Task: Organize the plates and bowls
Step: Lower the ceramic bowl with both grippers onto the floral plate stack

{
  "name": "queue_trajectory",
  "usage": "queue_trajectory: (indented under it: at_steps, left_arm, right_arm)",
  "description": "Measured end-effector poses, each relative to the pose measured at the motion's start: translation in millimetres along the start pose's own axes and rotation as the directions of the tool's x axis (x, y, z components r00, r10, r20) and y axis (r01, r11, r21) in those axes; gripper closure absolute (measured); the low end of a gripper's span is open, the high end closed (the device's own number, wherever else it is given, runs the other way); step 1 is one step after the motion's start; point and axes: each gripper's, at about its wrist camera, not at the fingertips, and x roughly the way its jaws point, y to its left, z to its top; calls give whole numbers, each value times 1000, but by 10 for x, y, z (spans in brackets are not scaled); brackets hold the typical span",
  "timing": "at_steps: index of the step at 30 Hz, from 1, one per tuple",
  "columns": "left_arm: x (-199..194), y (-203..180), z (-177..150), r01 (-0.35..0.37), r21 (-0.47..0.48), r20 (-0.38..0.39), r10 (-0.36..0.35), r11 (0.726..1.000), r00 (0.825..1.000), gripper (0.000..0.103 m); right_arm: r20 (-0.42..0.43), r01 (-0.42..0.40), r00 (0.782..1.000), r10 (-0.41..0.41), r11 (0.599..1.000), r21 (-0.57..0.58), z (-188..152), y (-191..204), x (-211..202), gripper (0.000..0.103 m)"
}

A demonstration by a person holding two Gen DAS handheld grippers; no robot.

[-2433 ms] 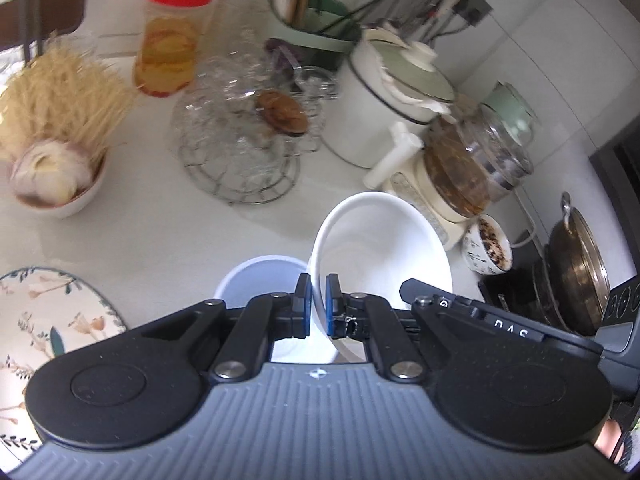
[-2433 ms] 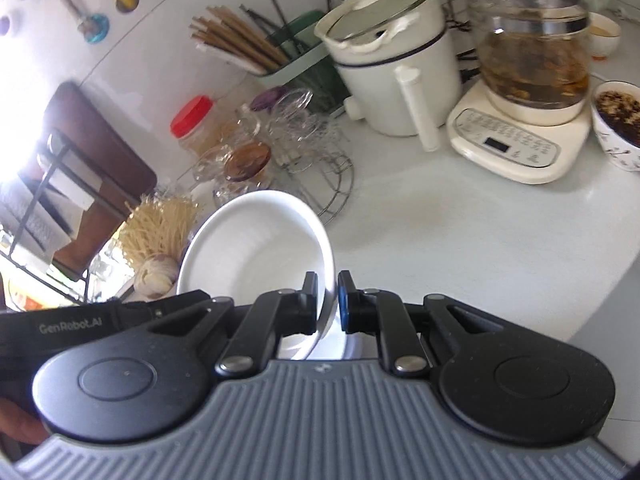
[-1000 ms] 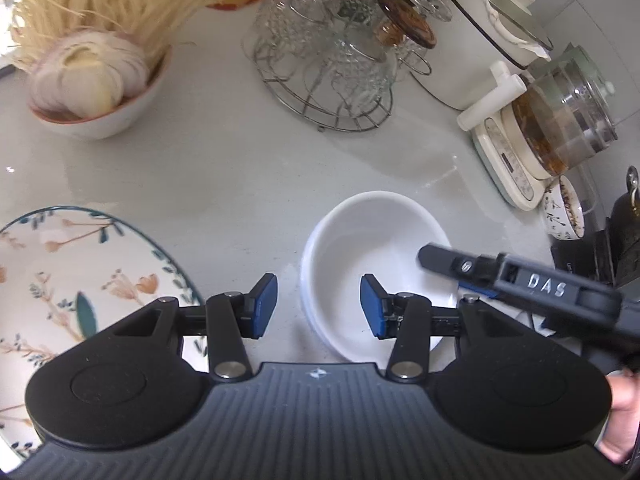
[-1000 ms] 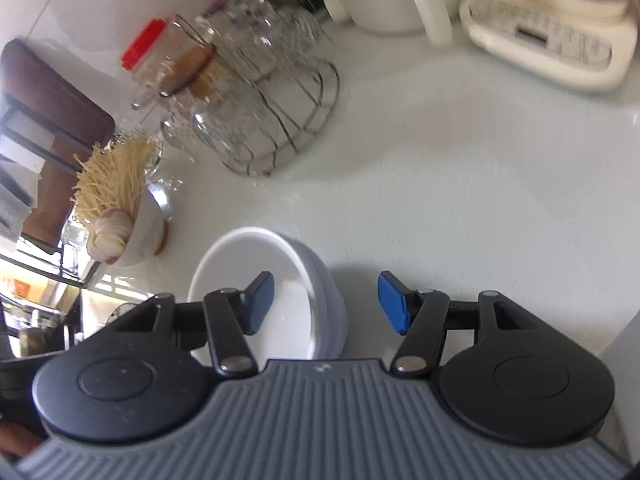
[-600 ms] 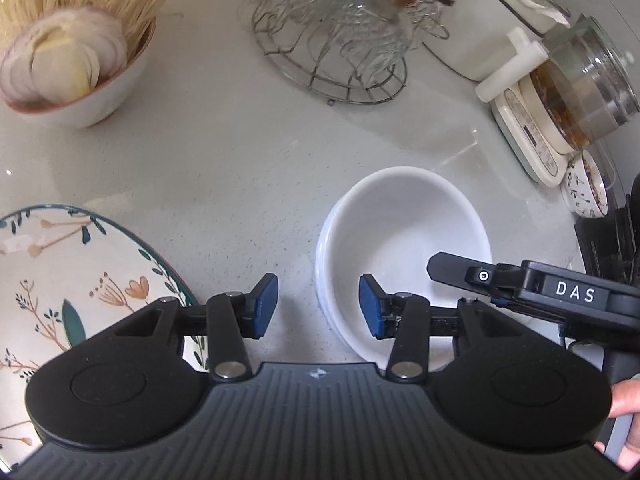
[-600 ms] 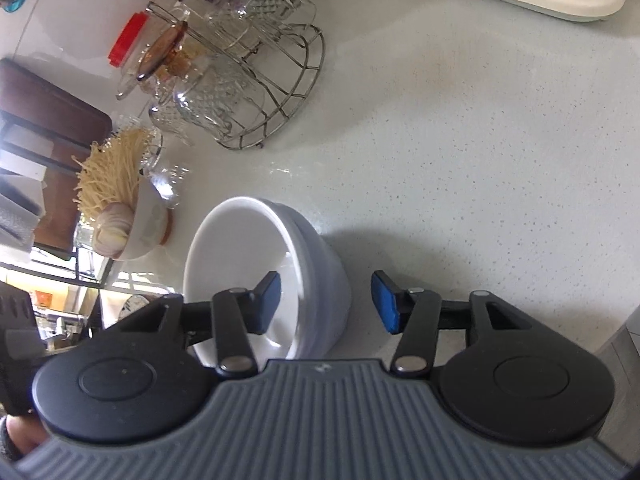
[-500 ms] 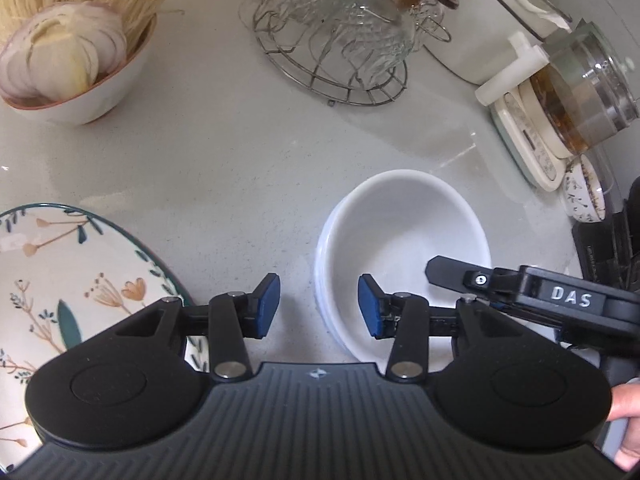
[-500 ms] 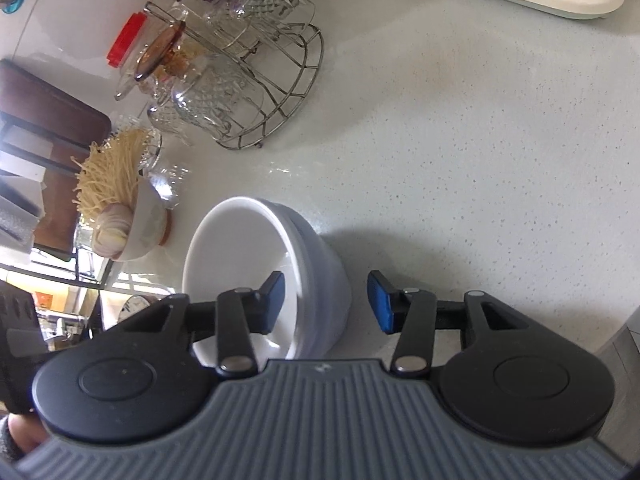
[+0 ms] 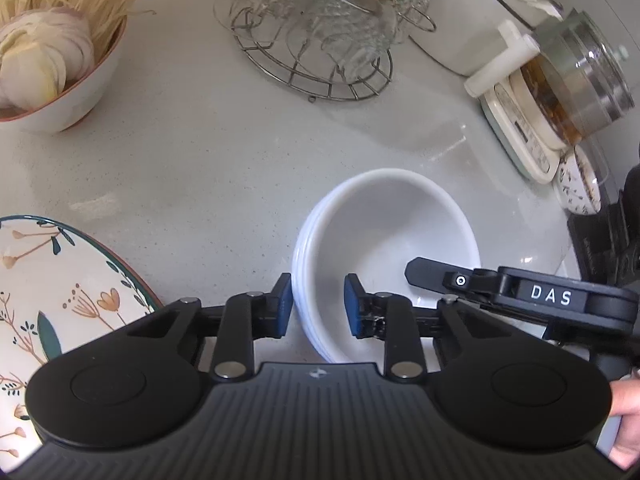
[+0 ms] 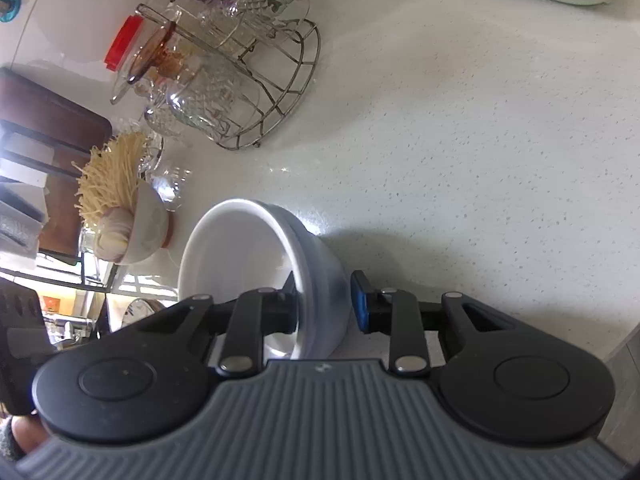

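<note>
So bowls [image 9: 384, 248] are sitting nested on the worktop [image 9: 208, 160]. Left tongs [image 9: 316, 304] and right tongs [image 10: 326, 304] have just been closing, straddling opposite rims, pads not clearly pinching. Flowered plate [image 9: 48, 288] beside the bowls is waiting.

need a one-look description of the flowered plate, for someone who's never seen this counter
Start at the wire glass rack at the back of the pale counter and come toward the near left edge. The flowered plate lies flat there, left of the stacked white bowls. It alone has a dark green rim and painted flowers.
</note>
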Motion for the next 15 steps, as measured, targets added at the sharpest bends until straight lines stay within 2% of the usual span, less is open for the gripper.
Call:
queue_trajectory:
  at_steps: [4, 8, 15]
  left_arm:
    - [15, -58, -1, -37, 40, -4, 37, 999, 999, 84]
    - [-13, -106, -20, -56, 56, 10, 55, 997, 998, 85]
    - [-77, -127, -13, -39, 63, 17, 38, 997, 999, 85]
  right_arm:
    - [5, 5, 1000, -5, 1000, 3, -1, 5, 5, 75]
    - [9, 12, 1000, -12, 1000, -8, -1, 21, 1, 76]
    - [35, 26, 999, -25, 999, -27, -12, 43, -98, 77]
